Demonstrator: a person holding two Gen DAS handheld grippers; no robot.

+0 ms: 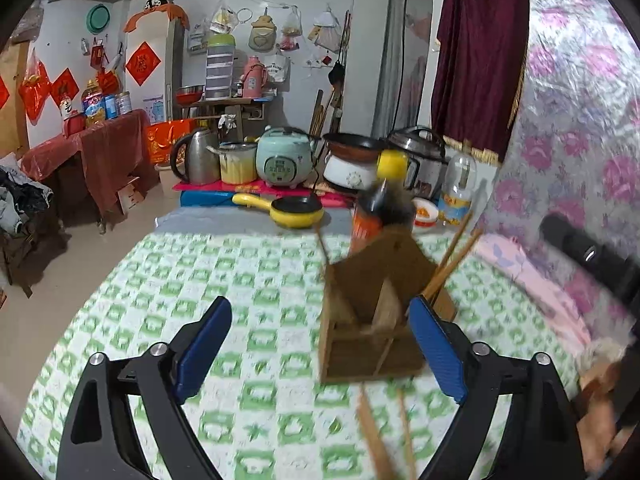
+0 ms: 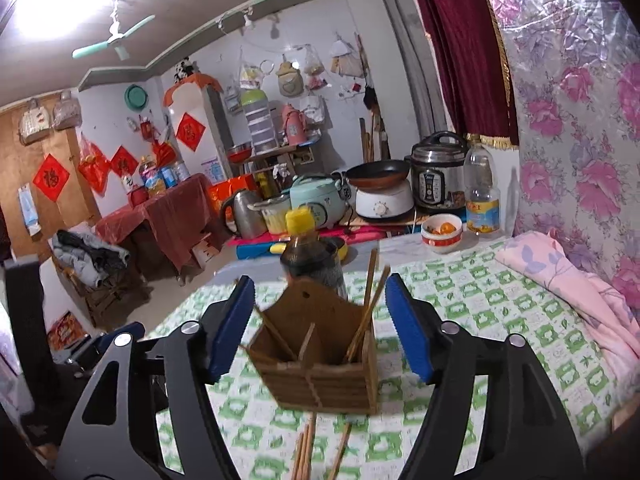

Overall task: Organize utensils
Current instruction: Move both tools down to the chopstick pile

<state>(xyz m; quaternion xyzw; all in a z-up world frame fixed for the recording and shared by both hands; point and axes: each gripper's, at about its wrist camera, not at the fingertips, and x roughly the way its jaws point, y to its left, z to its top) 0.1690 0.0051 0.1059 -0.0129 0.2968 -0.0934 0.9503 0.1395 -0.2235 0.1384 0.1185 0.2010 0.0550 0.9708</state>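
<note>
A brown wooden utensil holder (image 1: 370,316) with several compartments stands on the green-and-white checked cloth (image 1: 248,280). It also shows in the right wrist view (image 2: 320,360). Two chopsticks (image 1: 450,264) lean out of its right compartment; they show in the right wrist view too (image 2: 370,312). More chopsticks (image 1: 386,436) lie loose on the cloth in front of it, seen also in the right wrist view (image 2: 316,452). My left gripper (image 1: 320,348) is open and empty, with the holder near its right finger. My right gripper (image 2: 320,328) is open around the holder, not touching it.
A dark sauce bottle with a yellow cap (image 2: 310,252) stands right behind the holder. A yellow pan (image 1: 288,208), a bowl (image 2: 442,234), an oil bottle (image 2: 482,196) and cookers line the far edge. A pink folded quilt (image 2: 568,288) lies to the right.
</note>
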